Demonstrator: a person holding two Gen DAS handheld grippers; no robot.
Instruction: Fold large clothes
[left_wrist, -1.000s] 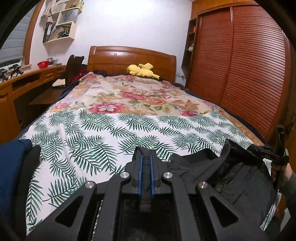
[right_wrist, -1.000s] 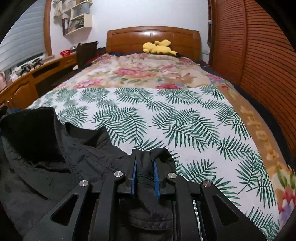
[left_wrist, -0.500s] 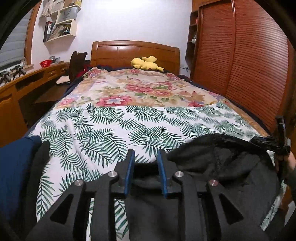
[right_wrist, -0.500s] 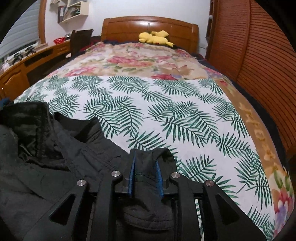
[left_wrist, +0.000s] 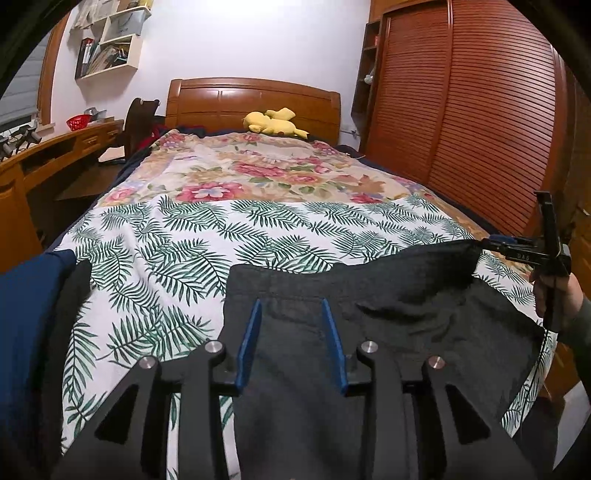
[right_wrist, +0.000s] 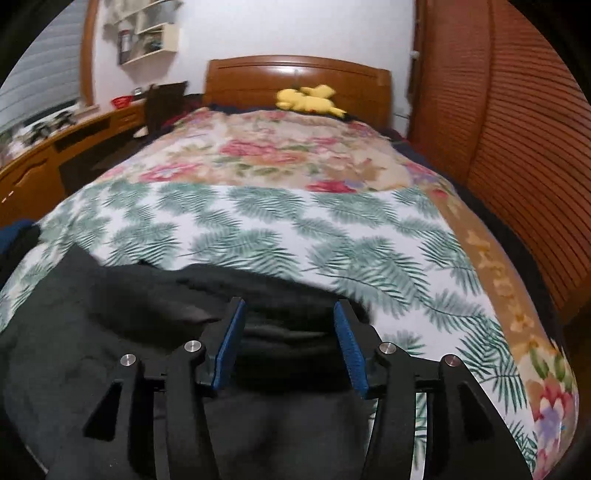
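**Letting go of the dark garment at the foot of the bed**

The black garment (left_wrist: 388, 332) lies spread across the near end of the bed (left_wrist: 258, 229), on the palm-leaf sheet, its far hem running roughly straight across in front of me. The cloth looks thick and limp, with a raised fold toward my right side.

My left tool (left_wrist: 291, 343) hangs just above the far hem with its blue pads parted and the jaws opening; cloth shows between them, but the pads do not press on it. My right tool (right_wrist: 288, 343) is the same: jaws opening, wider apart than the left, the dark cloth bunched below and between them, nothing clamped. In the left view, the right one shows at the garment's far corner, with my hand (left_wrist: 557, 295) behind it.

I judge this to be the release after laying the piece flat, so the fold proper is only starting.

Next I need a fresh grip, probably on one side edge or a sleeve, low enough to catch only the garment. The risk is pinching the sheet too. A blue cloth (left_wrist: 29, 314) sits at the left edge, and a yellow plush toy (left_wrist: 273, 122) lies by the headboard, well apart.
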